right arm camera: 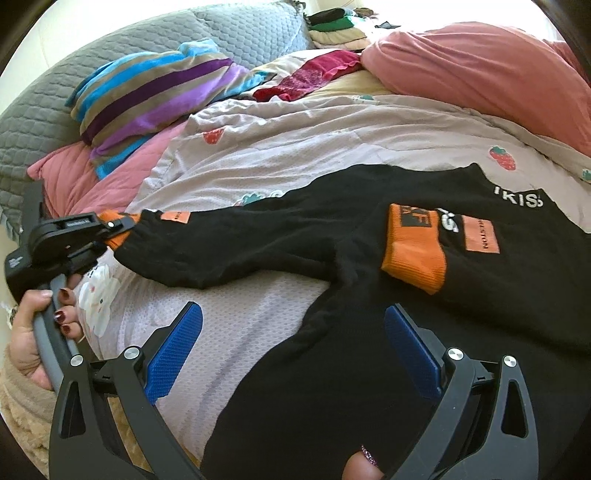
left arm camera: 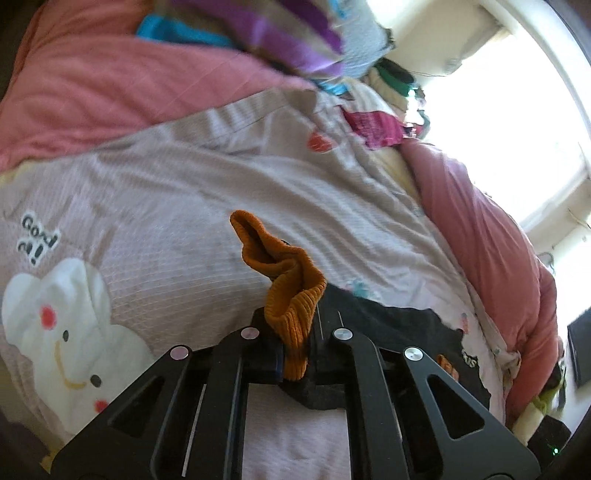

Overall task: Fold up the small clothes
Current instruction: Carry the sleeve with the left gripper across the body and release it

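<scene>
A small black sweater (right arm camera: 332, 332) with orange cuffs lies spread on the bed. My left gripper (left arm camera: 295, 354) is shut on the orange ribbed cuff (left arm camera: 291, 295) of one sleeve; the black sleeve (left arm camera: 388, 332) trails off to the right. In the right wrist view the left gripper (right arm camera: 110, 229) holds that cuff at the far left, the sleeve (right arm camera: 229, 251) stretched out. The other orange cuff (right arm camera: 413, 251) lies folded over the sweater's chest. My right gripper (right arm camera: 291, 347) is open, blue pads (right arm camera: 173, 350) wide apart, over the sweater's lower body.
The bed has a pale pink quilt (right arm camera: 295, 147) with a bunny print (left arm camera: 66, 332). A striped pillow (right arm camera: 155, 99), a salmon duvet (right arm camera: 480, 74), a magenta garment (right arm camera: 314, 74) and a stack of folded clothes (right arm camera: 336, 26) lie further back.
</scene>
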Demonstrator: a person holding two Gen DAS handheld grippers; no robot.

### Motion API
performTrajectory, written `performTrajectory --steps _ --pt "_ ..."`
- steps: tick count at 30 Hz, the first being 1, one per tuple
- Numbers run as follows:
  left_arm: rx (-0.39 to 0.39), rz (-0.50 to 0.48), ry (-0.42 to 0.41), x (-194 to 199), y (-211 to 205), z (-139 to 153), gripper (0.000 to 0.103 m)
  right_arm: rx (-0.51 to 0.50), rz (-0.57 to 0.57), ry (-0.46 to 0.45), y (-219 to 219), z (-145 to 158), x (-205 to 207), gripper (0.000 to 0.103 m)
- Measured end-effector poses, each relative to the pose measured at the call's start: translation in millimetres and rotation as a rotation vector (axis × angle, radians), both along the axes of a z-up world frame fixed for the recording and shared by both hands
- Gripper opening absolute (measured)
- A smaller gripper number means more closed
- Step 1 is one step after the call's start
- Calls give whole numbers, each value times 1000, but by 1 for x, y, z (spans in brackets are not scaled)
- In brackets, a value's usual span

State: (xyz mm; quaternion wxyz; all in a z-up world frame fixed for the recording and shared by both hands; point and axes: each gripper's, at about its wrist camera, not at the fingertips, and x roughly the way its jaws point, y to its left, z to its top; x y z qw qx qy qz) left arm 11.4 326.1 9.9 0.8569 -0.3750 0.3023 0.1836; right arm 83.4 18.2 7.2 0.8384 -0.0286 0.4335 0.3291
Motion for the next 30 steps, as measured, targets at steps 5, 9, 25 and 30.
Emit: performTrajectory --steps 5,9,25,30 --pt "42 -62 -43 11 -24 26 3 16 -42 -5 -20 5 5 98" --pt "72 -106 -60 25 -41 42 3 25 -83 -6 -41 8 11 98" --pt "116 -312 -94 77 -128 69 3 74 -280 -8 -129 12 29 98" --pt "120 -378 -102 92 -157 72 3 78 -343 -8 -156 11 33 98"
